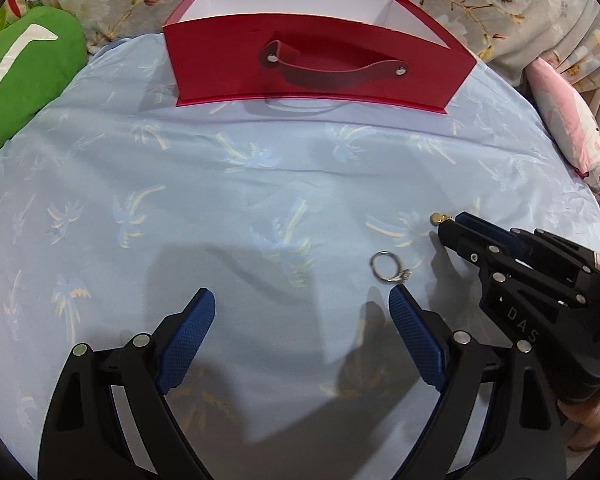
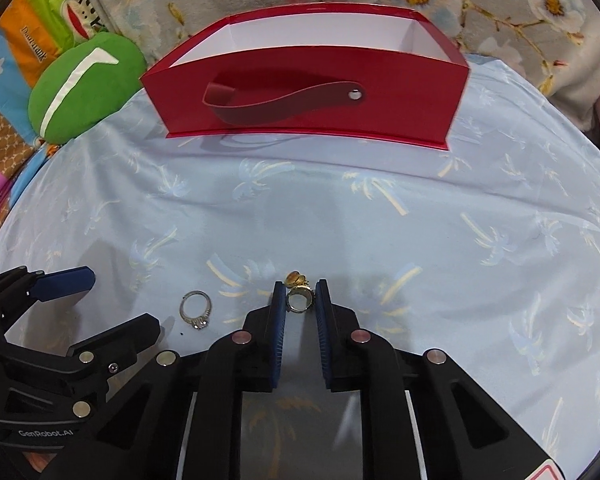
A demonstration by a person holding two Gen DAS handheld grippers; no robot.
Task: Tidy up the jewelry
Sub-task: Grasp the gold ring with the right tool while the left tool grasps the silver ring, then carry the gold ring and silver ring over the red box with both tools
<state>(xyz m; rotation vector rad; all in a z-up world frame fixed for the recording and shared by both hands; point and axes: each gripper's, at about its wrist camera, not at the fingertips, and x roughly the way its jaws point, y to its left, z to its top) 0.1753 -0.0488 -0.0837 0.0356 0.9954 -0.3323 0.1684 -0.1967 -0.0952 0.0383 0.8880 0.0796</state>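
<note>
A pale blue bedsheet printed with palm trees point(image 2: 380, 216) was spread across the whole working surface. At its far edge an open red cardboard box with a white lining and a strap handle point(image 2: 308, 92) was stood upright, with a green plush cushion point(image 2: 84, 88) lying to its left. The left gripper point(image 1: 302, 300) was held low over the sheet with its jaws wide apart and nothing between them. The right gripper point(image 2: 299, 294) was seen with its jaws drawn close, and the blue pads point(image 2: 278, 304) appeared to be pressed against both sides of a gold ring with an amber stone point(image 2: 298, 298) resting on the sheet. A silver ring set with small stones point(image 1: 386, 267) was left lying flat just beyond the left gripper's right fingertip, apart from the gold ring.
</note>
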